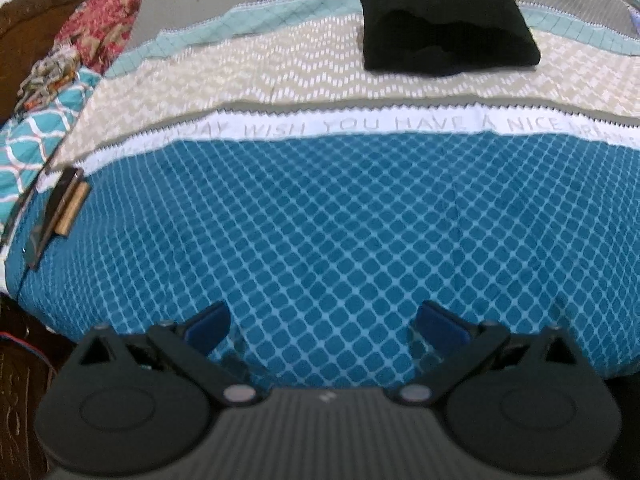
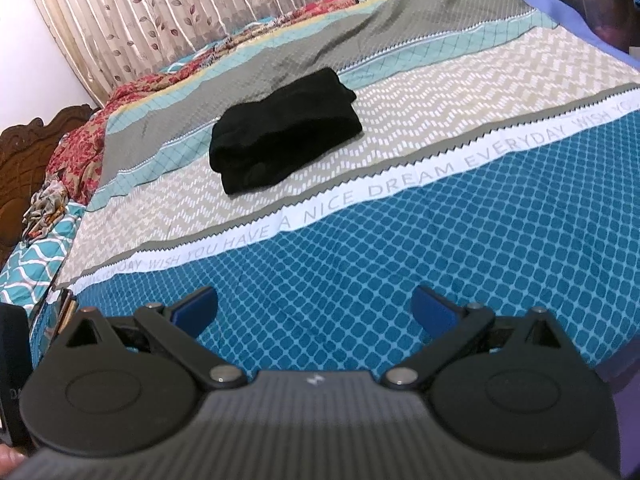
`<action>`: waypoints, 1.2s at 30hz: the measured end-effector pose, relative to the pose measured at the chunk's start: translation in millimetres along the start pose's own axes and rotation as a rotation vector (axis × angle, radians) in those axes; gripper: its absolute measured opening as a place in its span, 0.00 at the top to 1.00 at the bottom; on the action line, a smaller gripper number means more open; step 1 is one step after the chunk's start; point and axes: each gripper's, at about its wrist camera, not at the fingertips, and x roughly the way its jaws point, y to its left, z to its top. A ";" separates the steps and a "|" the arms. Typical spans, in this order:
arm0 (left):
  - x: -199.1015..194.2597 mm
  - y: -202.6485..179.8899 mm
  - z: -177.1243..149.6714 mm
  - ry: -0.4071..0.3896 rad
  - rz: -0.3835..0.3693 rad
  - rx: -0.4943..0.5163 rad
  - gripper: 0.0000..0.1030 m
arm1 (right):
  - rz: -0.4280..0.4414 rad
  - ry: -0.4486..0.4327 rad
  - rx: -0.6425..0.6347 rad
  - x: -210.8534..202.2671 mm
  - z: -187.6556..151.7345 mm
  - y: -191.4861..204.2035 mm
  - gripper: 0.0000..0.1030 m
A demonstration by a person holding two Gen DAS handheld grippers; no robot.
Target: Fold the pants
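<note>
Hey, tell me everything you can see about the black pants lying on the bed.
The black pants are folded into a compact, roughly rectangular bundle of soft, matte, knit-looking fabric; layered edges show at its near end. It lies flat on the patterned bedspread, mostly on the beige zigzag band, its far part over the teal and grey stripes. Nothing else touches it: the left gripper and right gripper are both open, well short of it.

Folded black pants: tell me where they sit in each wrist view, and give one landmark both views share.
Left wrist view: the folded black pants lie top right of centre, on the beige zigzag band and the teal stripe behind it.
Right wrist view: the folded black pants lie above centre, slightly left, on the same bands.
Shared landmark: the white lettered strip reading "HAVE A NICE", nearer the cameras than the pants.
</note>
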 end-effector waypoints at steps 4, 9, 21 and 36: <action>-11.4 1.1 4.0 -0.062 0.020 0.000 0.00 | 0.007 -0.042 -0.028 -6.0 1.6 3.8 0.00; -23.1 0.6 9.7 -0.121 0.024 0.014 0.00 | 0.015 -0.082 -0.072 -11.8 5.5 10.1 0.00; -56.4 2.5 27.2 -0.238 0.028 0.028 0.00 | 0.075 -0.145 -0.083 -31.0 30.2 15.4 0.00; -71.8 4.0 39.1 -0.320 0.090 0.032 0.00 | 0.124 -0.189 -0.123 -38.4 44.1 25.8 0.00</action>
